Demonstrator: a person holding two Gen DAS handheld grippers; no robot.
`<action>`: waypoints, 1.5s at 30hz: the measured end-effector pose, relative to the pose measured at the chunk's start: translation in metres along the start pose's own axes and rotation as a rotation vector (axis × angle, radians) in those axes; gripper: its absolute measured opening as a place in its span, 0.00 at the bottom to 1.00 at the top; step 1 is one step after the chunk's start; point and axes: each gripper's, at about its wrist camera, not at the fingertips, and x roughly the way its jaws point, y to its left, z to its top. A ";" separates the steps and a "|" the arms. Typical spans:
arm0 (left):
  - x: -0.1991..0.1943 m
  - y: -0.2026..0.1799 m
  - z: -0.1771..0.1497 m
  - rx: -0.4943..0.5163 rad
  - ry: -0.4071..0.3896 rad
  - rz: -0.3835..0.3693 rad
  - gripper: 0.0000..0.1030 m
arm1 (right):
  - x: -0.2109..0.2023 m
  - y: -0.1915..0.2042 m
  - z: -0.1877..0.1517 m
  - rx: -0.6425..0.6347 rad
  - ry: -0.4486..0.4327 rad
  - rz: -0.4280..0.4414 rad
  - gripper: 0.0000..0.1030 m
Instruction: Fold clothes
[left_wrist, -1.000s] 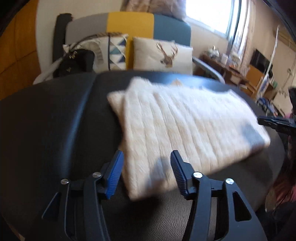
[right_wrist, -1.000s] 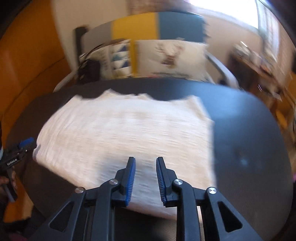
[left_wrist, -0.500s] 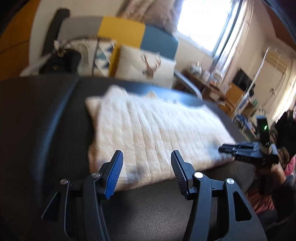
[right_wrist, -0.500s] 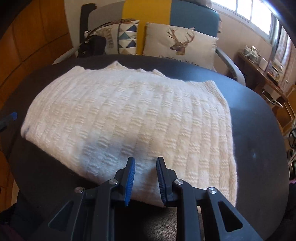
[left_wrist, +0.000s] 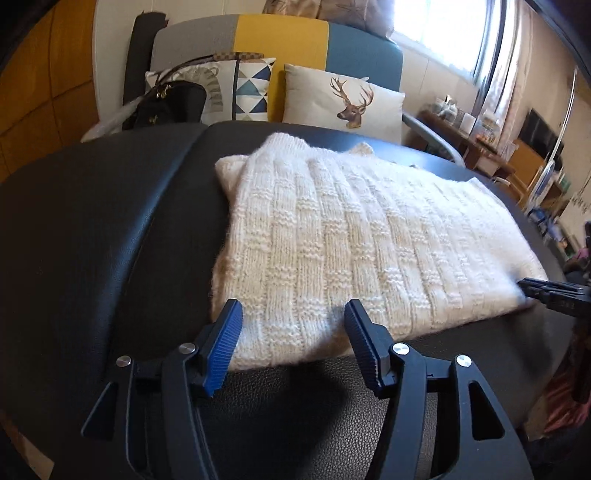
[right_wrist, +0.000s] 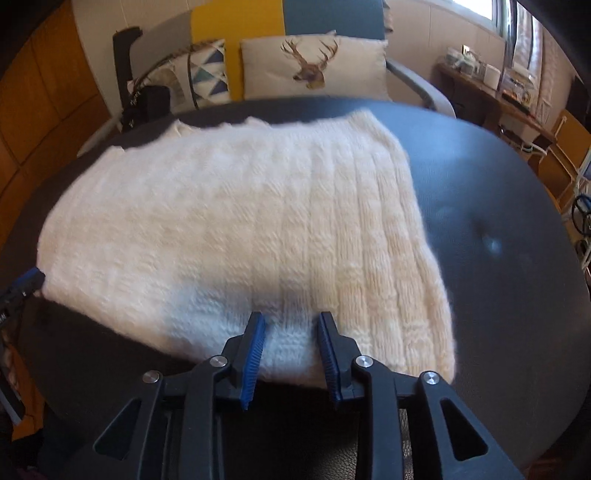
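A cream knitted sweater (left_wrist: 351, 240) lies folded flat on the black leather tabletop (left_wrist: 110, 240). My left gripper (left_wrist: 293, 308) hovers over the sweater's near left corner, its jaws wide and still opening, with the pads clear of the knit. In the right wrist view the sweater (right_wrist: 221, 221) is blurred. My right gripper (right_wrist: 291, 319) is at the sweater's near edge, its jaws parted and opening. The hem shows between the pads, which do not press on it. Each gripper shows at the other view's margin: the right gripper (left_wrist: 546, 291) and the left gripper (right_wrist: 26, 284).
Beyond the table stands a grey, yellow and blue sofa (left_wrist: 280, 40) with a deer cushion (left_wrist: 343, 99), a triangle-print cushion (left_wrist: 240, 88) and a black handbag (left_wrist: 170, 103). A cluttered sideboard (left_wrist: 469, 133) is at the far right. Bare tabletop (right_wrist: 498, 240) lies right of the sweater.
The right gripper's jaws have widened and it has dropped closer to the sweater's near edge. The left view swung right, then back; its jaws stand slightly wider.
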 end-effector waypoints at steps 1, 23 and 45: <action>-0.004 -0.003 0.001 0.003 -0.012 -0.021 0.59 | 0.000 -0.002 -0.002 0.004 -0.002 0.003 0.29; 0.007 -0.071 0.023 0.137 -0.032 -0.087 0.62 | -0.015 0.047 0.025 -0.019 -0.093 0.131 0.30; 0.048 -0.035 0.083 0.062 -0.073 0.031 0.69 | 0.046 0.014 0.090 0.012 -0.075 -0.047 0.33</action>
